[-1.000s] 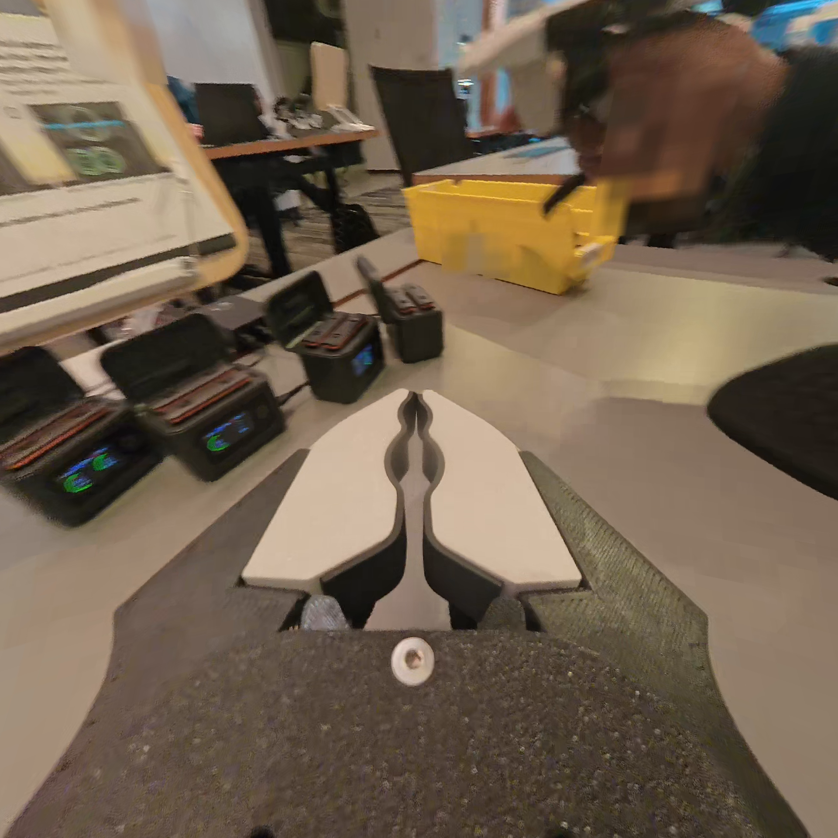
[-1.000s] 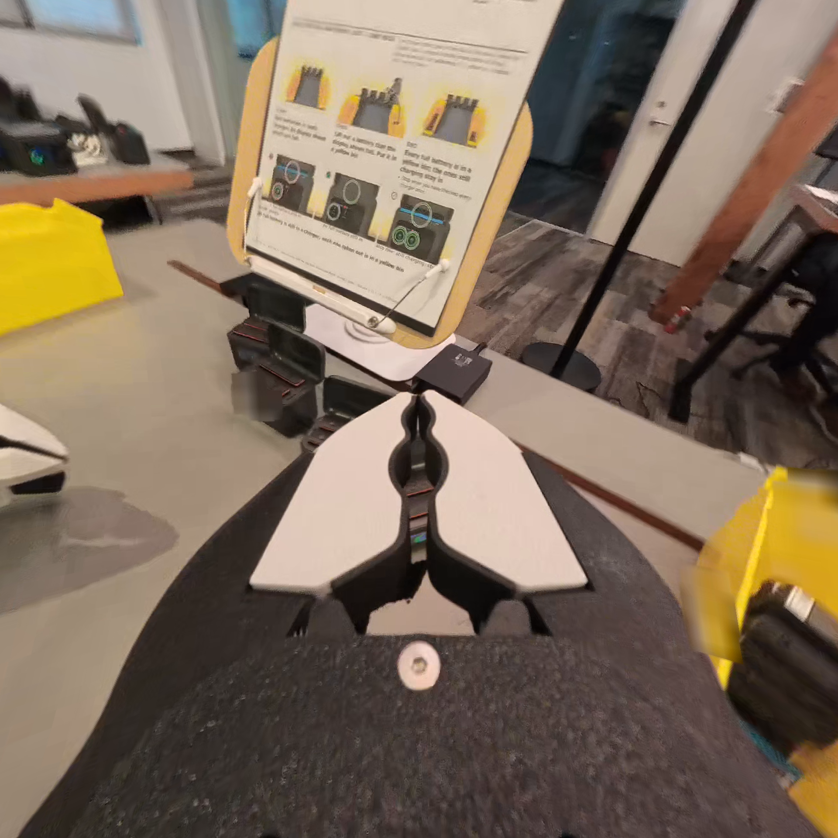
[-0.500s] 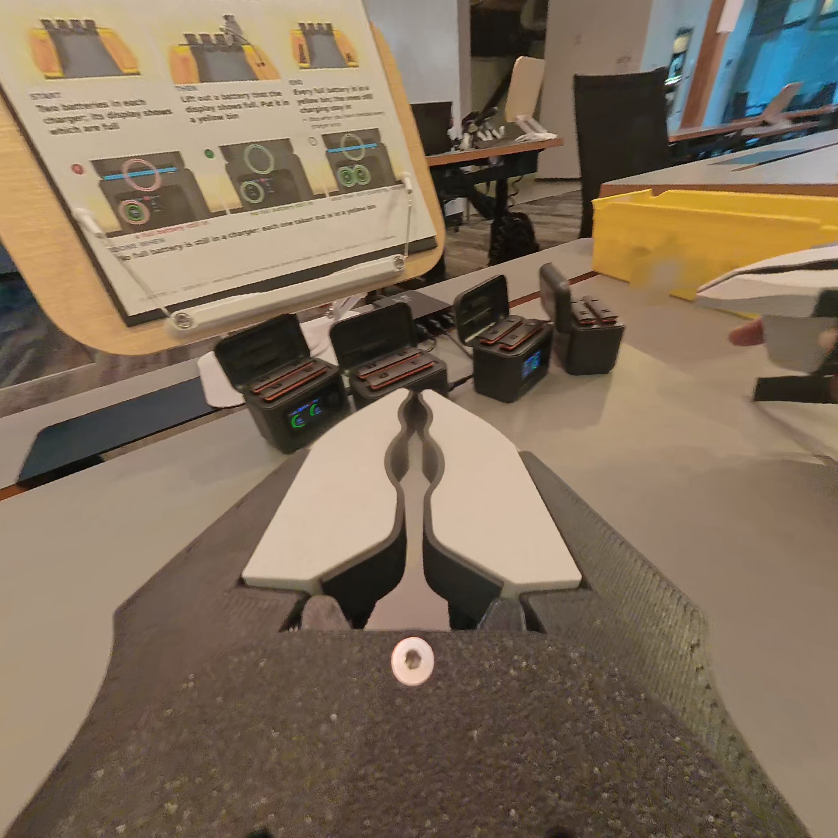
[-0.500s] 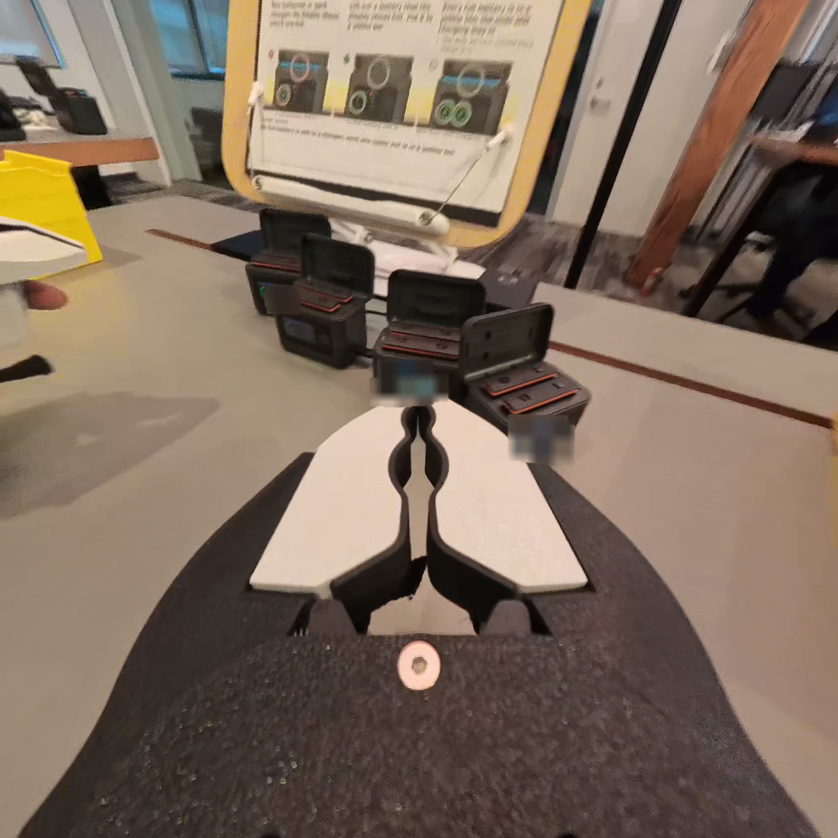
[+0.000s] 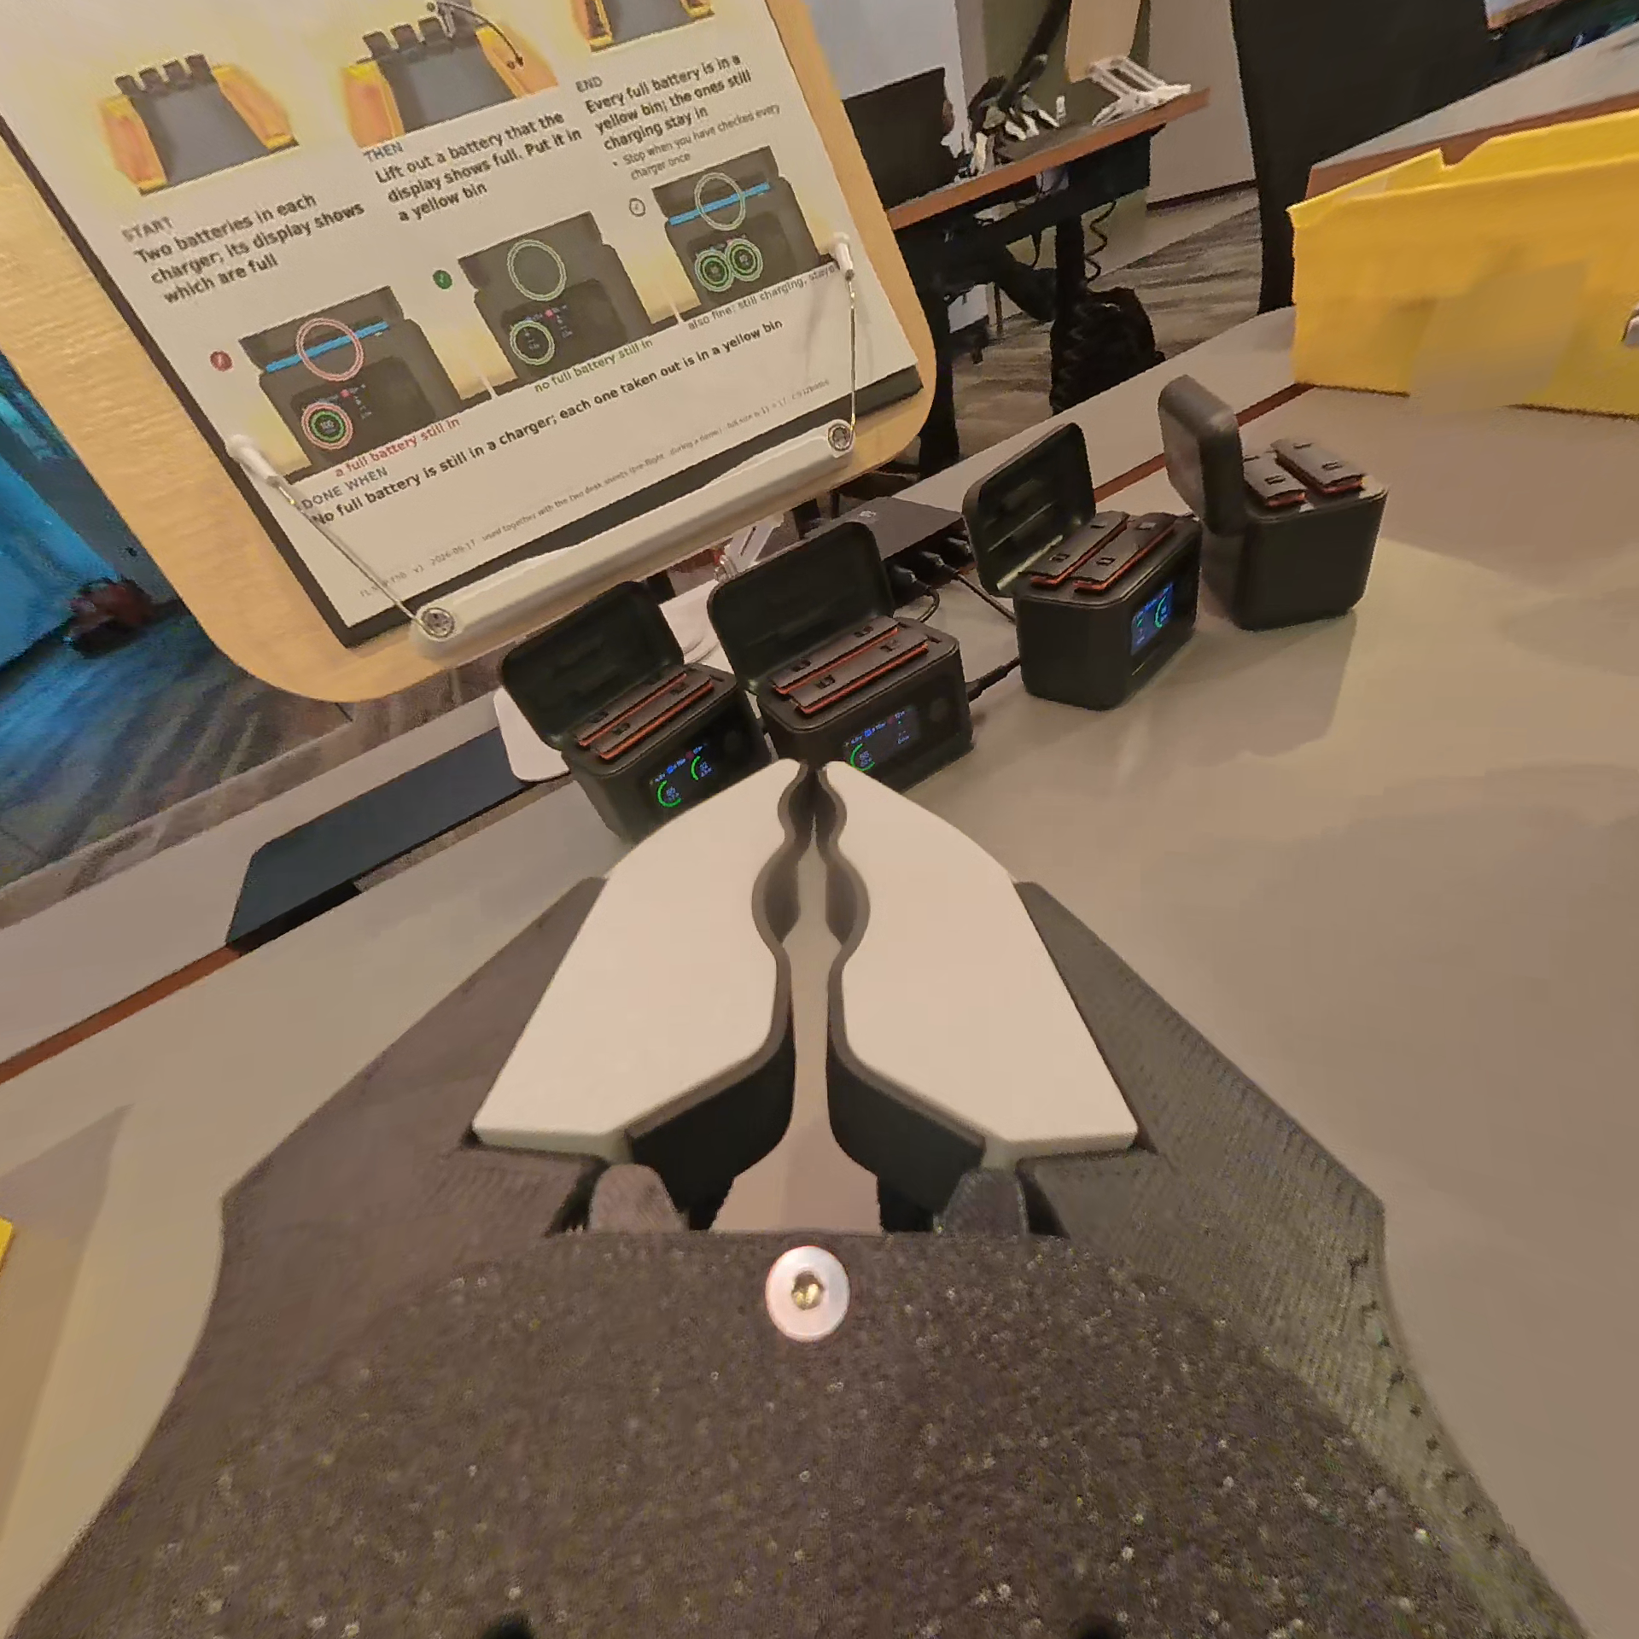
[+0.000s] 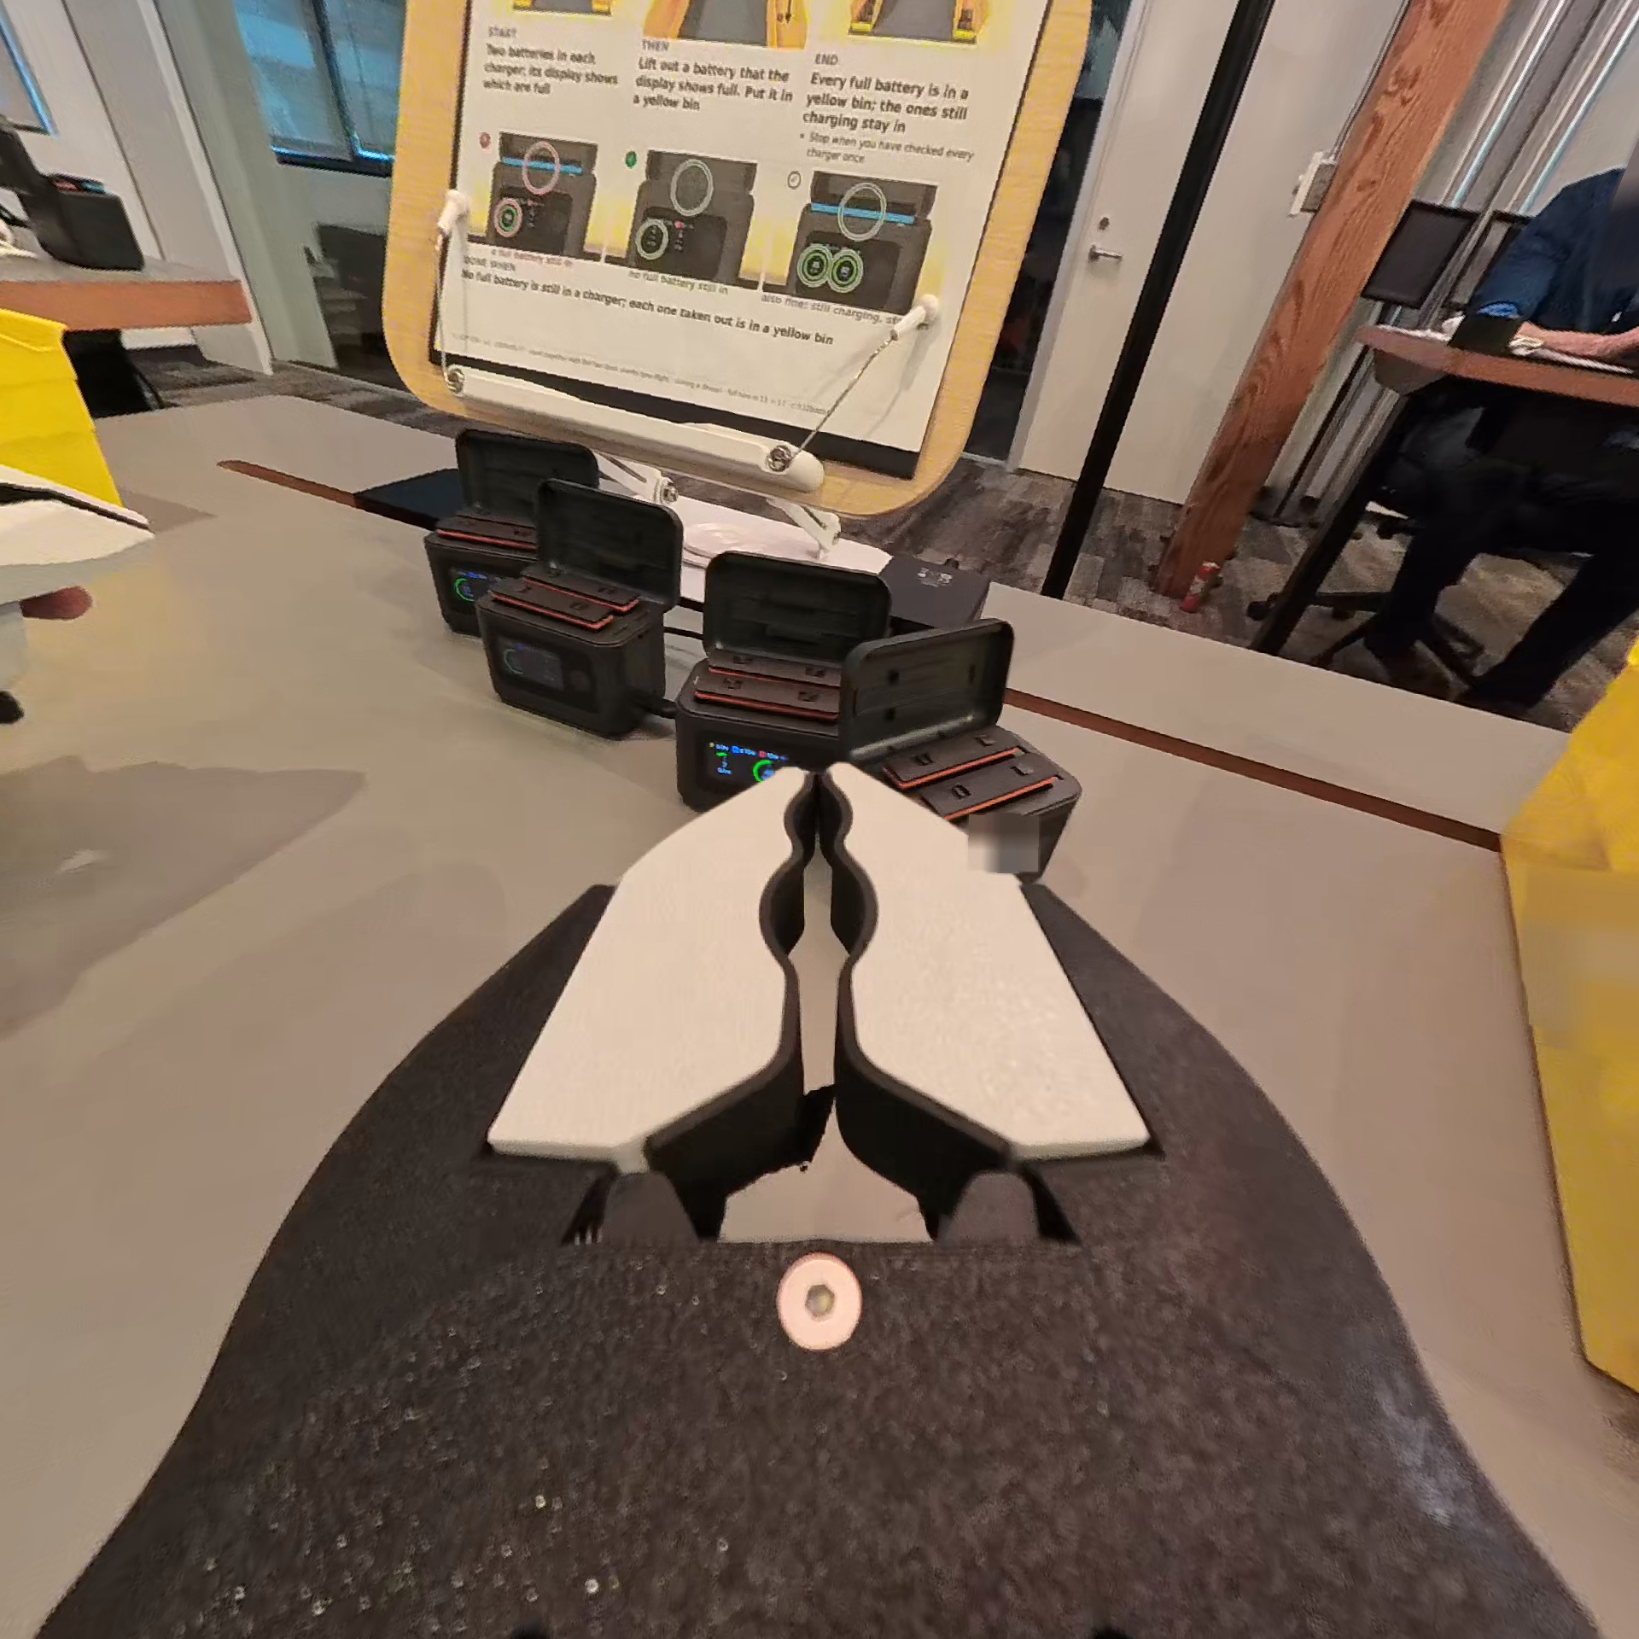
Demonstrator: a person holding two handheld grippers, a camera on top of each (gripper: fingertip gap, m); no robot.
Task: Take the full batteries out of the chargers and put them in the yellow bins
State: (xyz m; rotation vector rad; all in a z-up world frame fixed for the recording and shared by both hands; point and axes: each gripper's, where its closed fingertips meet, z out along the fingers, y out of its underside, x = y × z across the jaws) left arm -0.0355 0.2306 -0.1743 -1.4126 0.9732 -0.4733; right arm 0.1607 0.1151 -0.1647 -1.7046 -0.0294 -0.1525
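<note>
Both white-fingered tongs, left and right, stay closed and empty, now steadier and nearer the four open-lidded black battery chargers on the grey tabletop, batteries inside. Yellow plastic bins flank them.

Both views are evenly and softly lit from overhead indoor light, with a dull sheen on the grey table and a soft-edged shadow at the left of the right wrist view. Wide-angle distortion bends the instruction board and frame edges. Yellow bins at the margins are smeared; the centres are sharp.
</note>
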